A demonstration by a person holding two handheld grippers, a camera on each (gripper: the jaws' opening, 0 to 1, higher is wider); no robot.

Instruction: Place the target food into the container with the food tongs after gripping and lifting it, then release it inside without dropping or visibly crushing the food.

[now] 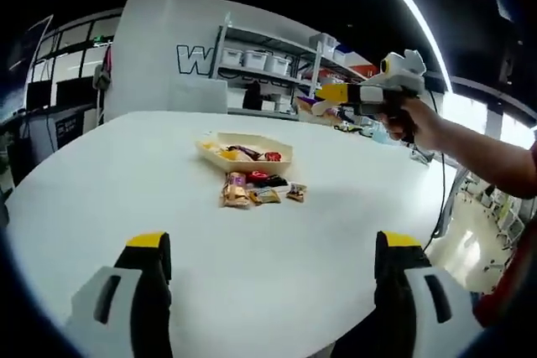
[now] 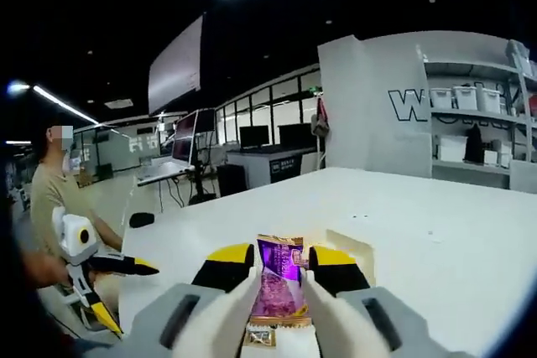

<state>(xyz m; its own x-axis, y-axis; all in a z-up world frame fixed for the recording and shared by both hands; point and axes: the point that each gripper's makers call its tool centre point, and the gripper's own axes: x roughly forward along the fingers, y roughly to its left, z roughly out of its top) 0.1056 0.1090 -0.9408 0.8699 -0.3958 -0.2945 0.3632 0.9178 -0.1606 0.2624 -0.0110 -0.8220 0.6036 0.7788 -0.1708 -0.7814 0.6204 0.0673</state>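
Surface (image 1: 101,182): white, smooth, rounded edge; wide bare room around the items.
Tray (image 1: 245,153): shallow, cream, holding wrapped snacks.
Loose snacks (image 1: 256,189): glossy wrappers just beside the tray.
Left gripper (image 1: 273,262): jaws wide, holding nothing.
Right gripper (image 2: 281,267): jaws narrow, clamping a purple snack packet (image 2: 279,287) above the surface.

A tray (image 1: 245,157) sits mid-table (image 1: 101,199) with snacks (image 1: 248,153) inside it. Just in front of the tray, loose packets (image 1: 260,189) lie clustered on the tabletop. Behind the table stand shelves (image 1: 277,69) carrying bins (image 1: 256,59), beside a wall panel (image 1: 159,48).
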